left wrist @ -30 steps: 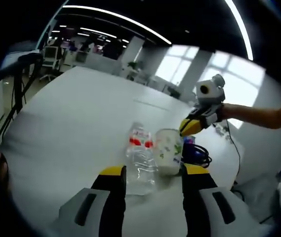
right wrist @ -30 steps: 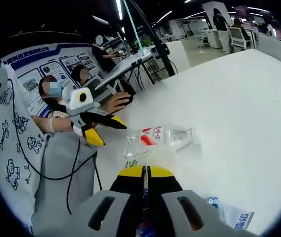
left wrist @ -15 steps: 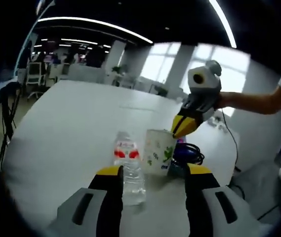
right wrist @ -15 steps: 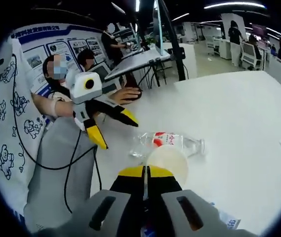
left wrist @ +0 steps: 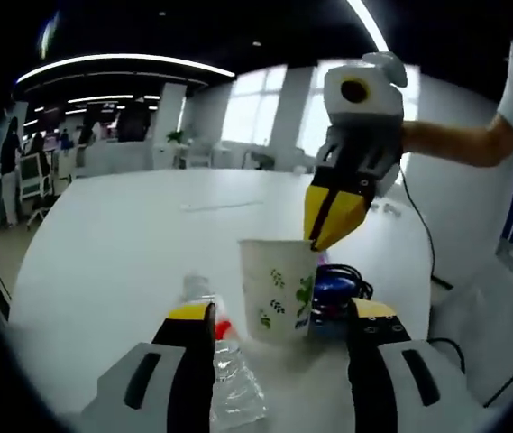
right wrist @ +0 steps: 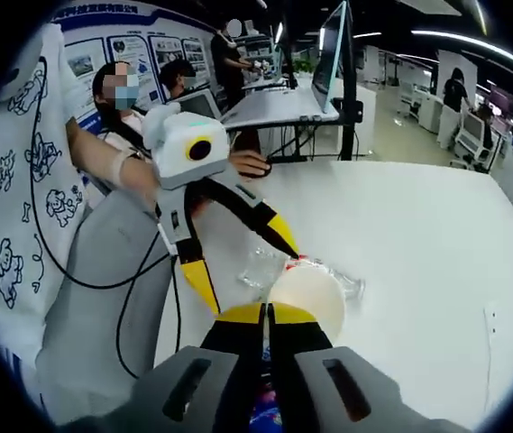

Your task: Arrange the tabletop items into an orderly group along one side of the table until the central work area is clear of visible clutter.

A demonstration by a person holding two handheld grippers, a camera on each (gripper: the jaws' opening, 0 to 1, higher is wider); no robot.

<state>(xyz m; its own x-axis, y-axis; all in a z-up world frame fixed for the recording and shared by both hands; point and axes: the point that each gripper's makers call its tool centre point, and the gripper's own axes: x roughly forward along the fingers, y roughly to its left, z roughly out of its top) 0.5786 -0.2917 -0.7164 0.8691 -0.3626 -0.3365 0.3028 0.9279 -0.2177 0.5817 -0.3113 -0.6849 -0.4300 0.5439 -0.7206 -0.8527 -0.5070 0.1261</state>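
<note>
A white paper cup (left wrist: 279, 289) with green leaf prints stands in front of my open left gripper (left wrist: 281, 311), between the jaws' lines. My right gripper (left wrist: 326, 233) comes down from the upper right and is shut on the cup's rim. In the right gripper view the cup (right wrist: 310, 293) shows from above, its rim pinched by my right gripper (right wrist: 267, 312). A clear plastic bottle (left wrist: 227, 365) with a red label lies on its side by my left jaw, and the bottle (right wrist: 324, 269) lies just behind the cup. My left gripper (right wrist: 242, 262) spreads open over it.
The white table (left wrist: 121, 225) stretches far beyond the cup. A blue object with a coiled black cable (left wrist: 337, 287) sits right behind the cup. Seated people (right wrist: 121, 108) and a desk with a monitor stand (right wrist: 283, 104) border the table's edge.
The cup in my right gripper and my left gripper have come closer together. The bottle now lies low by my left jaw. Both views have shifted.
</note>
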